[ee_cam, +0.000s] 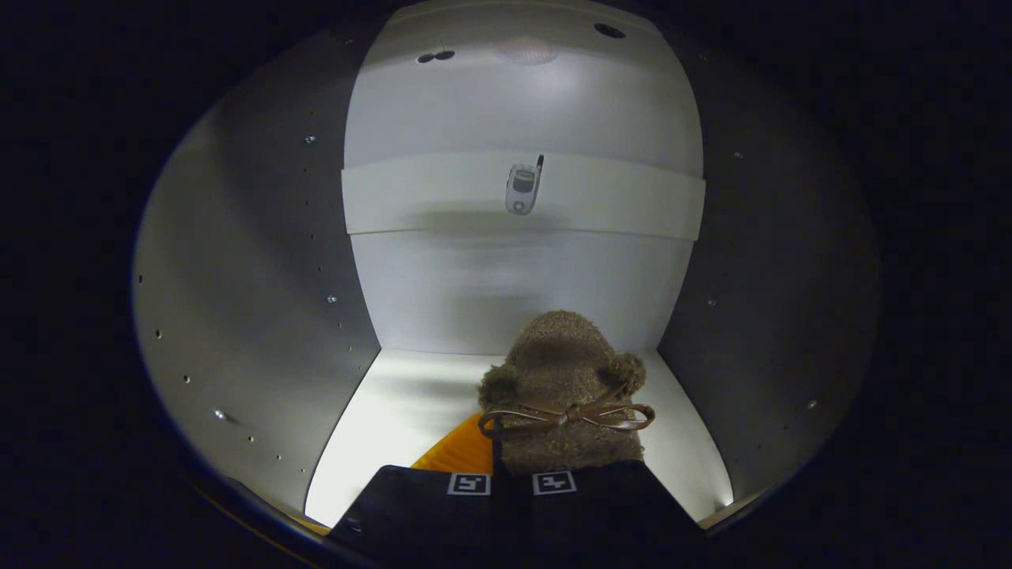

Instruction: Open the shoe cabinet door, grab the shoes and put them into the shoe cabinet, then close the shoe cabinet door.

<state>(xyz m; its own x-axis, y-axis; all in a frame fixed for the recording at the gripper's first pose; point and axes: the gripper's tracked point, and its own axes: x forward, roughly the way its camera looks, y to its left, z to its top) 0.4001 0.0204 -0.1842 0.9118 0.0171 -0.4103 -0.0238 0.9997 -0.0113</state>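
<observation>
Looking into the white shoe cabinet (261, 316), you have its left wall beside you, then an orange shoe (462, 452) showing as a ribbed sliver on the cabinet floor (411, 403). Your fingers (511, 484) are closed together on the fuzzy brown slipper (563, 379) with its bow, held over the floor's front edge. A small hook (523, 188) sits on the back rail (617, 201) beyond.
</observation>
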